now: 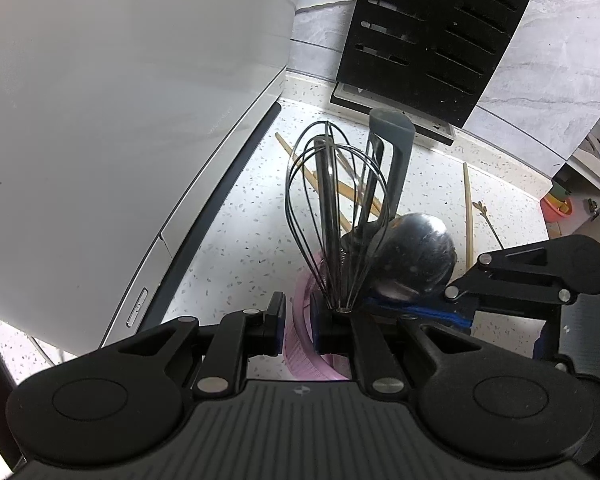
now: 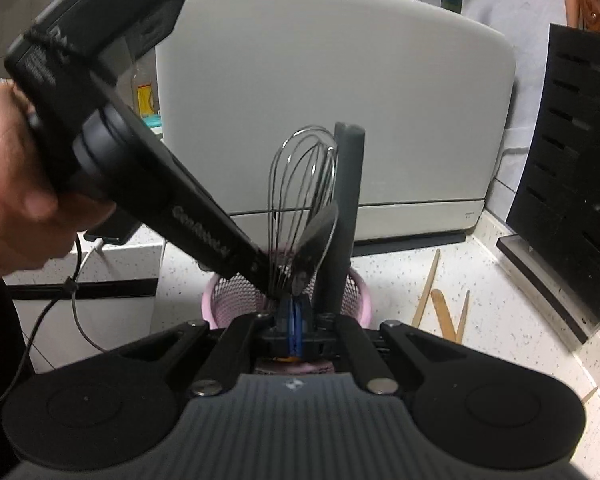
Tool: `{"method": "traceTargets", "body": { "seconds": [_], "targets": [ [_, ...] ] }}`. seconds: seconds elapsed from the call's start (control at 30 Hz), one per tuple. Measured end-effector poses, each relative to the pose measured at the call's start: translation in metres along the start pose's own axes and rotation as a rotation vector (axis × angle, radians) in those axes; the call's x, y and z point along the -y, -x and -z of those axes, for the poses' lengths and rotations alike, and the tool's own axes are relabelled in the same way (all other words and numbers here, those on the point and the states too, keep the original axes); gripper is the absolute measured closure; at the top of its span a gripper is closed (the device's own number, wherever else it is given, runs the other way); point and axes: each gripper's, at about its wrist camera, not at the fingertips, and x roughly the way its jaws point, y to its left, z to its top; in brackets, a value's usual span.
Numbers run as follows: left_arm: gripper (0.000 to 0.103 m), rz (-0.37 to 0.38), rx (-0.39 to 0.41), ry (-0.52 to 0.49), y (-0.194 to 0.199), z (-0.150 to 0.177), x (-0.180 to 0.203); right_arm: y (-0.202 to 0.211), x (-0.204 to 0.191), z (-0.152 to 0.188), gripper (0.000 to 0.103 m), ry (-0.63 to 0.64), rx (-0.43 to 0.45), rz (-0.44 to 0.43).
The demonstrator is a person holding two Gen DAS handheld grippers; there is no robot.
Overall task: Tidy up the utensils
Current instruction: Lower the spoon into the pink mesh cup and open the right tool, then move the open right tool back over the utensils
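Note:
A pink mesh holder (image 2: 236, 294) stands on the speckled counter and holds a wire whisk (image 2: 300, 200), a grey spatula (image 2: 346, 208) and a dark metal spoon (image 2: 320, 232). My left gripper (image 1: 298, 322) is shut on the pink holder's rim (image 1: 296, 332), one finger inside and one outside. My right gripper (image 2: 296, 328) is shut on the spoon's handle just above the holder. In the left wrist view the whisk (image 1: 332, 208), spatula (image 1: 396, 152) and spoon bowl (image 1: 416, 252) stand upright, with the right gripper (image 1: 420, 312) behind them.
A large white appliance (image 2: 332, 100) stands close behind the holder. A black knife block (image 1: 432, 32) stands by the wall. Wooden chopsticks (image 2: 446, 312) lie loose on the counter, also showing in the left wrist view (image 1: 468, 216). A cable (image 2: 76, 280) hangs at the left.

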Motion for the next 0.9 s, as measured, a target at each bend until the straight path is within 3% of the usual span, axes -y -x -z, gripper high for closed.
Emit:
{"method": "traceTargets", "body": {
  "seconds": [0.3,0.43,0.73,0.9],
  "targets": [
    [0.090,0.000,0.000,0.003,0.000,0.000,0.000,0.002,0.000,-0.003,0.097,-0.008,-0.020,-0.033],
    [0.090,0.000,0.000,0.001,0.000,0.000,0.000,0.008,0.000,-0.005,0.082,-0.002,-0.020,-0.043],
    [0.089,-0.001,0.000,0.001,0.000,0.000,0.000,0.033,0.021,-0.006,0.079,-0.041,-0.009,-0.059],
    [0.089,-0.005,-0.001,0.000,0.000,0.001,0.001,0.045,0.051,0.000,0.077,-0.134,-0.013,0.003]
  ]
}}
